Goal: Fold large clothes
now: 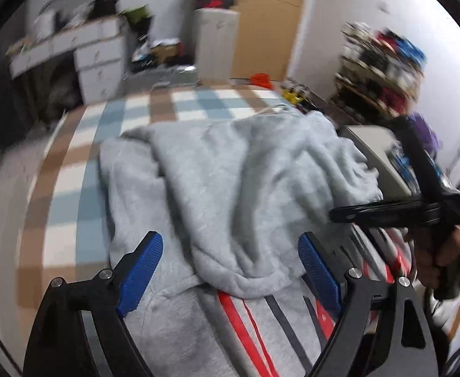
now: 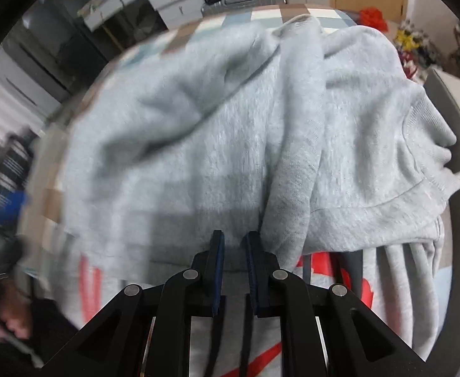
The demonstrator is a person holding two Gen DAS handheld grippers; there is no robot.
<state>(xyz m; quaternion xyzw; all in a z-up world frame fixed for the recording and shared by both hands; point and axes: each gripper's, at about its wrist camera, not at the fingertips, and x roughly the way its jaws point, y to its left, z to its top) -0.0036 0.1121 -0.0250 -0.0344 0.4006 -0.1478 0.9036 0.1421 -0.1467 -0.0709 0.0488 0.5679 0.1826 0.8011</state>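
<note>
Both jaws of the left gripper [image 1: 230, 270] stand wide apart, with nothing pinched between the blue pads [image 1: 140, 275]. They hang just above the grey sweatshirt [image 1: 230, 182], which lies in a soft, crumpled heap on the checked cover [image 1: 72, 188] of a bed. One part of the sweatshirt is folded over the rest, and its rounded edge sits between the open jaws. Red and dark stripes [image 1: 245, 323] show on the cloth below that fold.

In the right wrist view, the right gripper [image 2: 233, 251] has its jaws almost shut, with only a thin gap, and no cloth is caught in it. It points down at the sweatshirt, just beside a thick fold [image 2: 292, 188]. In the left wrist view, a hand [image 1: 446, 257] holds this gripper at the right edge of the bed.

White drawers [image 1: 97, 59] and a messy shelf [image 1: 384, 62] stand by the walls, all blurry.
</note>
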